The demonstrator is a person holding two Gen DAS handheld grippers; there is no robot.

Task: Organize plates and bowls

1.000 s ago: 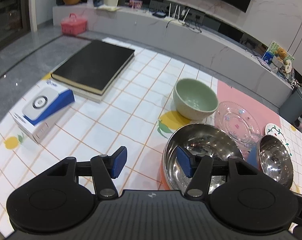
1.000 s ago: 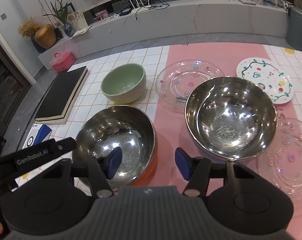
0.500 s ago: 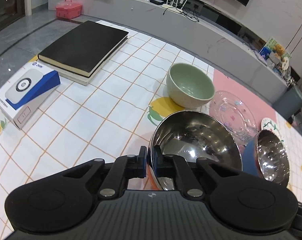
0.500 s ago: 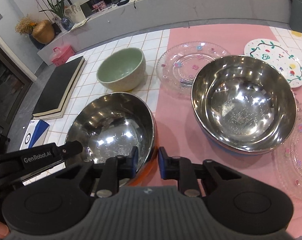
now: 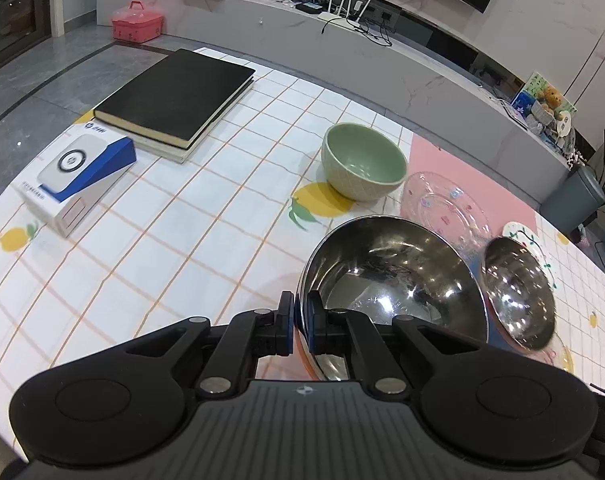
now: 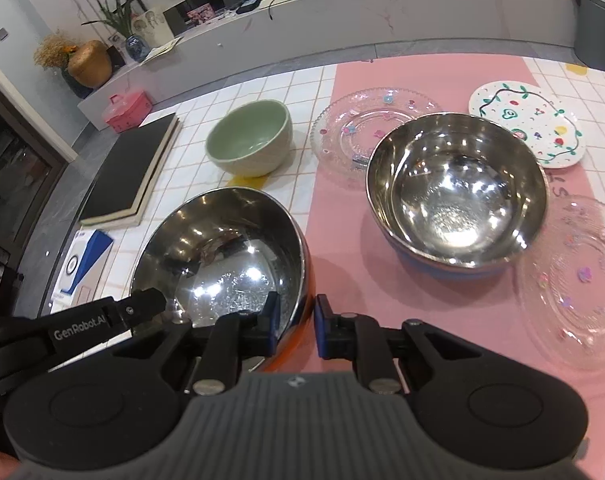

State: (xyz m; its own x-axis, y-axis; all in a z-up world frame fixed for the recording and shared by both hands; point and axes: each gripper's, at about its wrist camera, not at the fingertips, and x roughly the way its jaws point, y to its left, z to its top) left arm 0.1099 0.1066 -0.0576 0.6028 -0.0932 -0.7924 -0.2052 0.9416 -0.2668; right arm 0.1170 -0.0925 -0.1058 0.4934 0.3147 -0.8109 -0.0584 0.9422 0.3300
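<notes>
In the left wrist view, the left tongs [image 5: 298, 330] are seen clamped on the near rim of the orange-sided steel bowl [image 5: 390, 280], one blue pad inside the wall and one outside. The bowl is seen over the table [image 5: 150, 240], which is covered by a white cloth with an orange grid and lemon prints; whether its base touches the cloth cannot be told. A green ceramic bowl [image 5: 362, 166] is set farther back, beside a clear glass plate [image 5: 442, 204] lying on a pink mat [image 5: 474, 172]. A second steel bowl [image 5: 516, 292] with a blue outside is found to the right, partly hiding a painted white plate [image 5: 520, 234]. At the far left of the table a black book [image 5: 174, 96] is stacked on a pale one, with a blue and white box [image 5: 76, 176] just beside it. Beyond the table, grey floor tiles, a pink case [image 5: 136, 22], a long marble ledge and a router are visible. In the right wrist view, the right tongs [image 6: 294, 324] are seen closed on the opposite rim of the same bowl [image 6: 222, 256], and the left tool's black arm [image 6: 78, 326] is shown reaching in from the left. The blue-sided steel bowl [image 6: 458, 192] rests on the pink mat [image 6: 342, 248], overlapping one glass plate [image 6: 366, 128], with the painted plate [image 6: 526, 124] behind and another glass plate [image 6: 574, 280] to the right. A gold vase and a potted plant are placed on the ledge
</notes>
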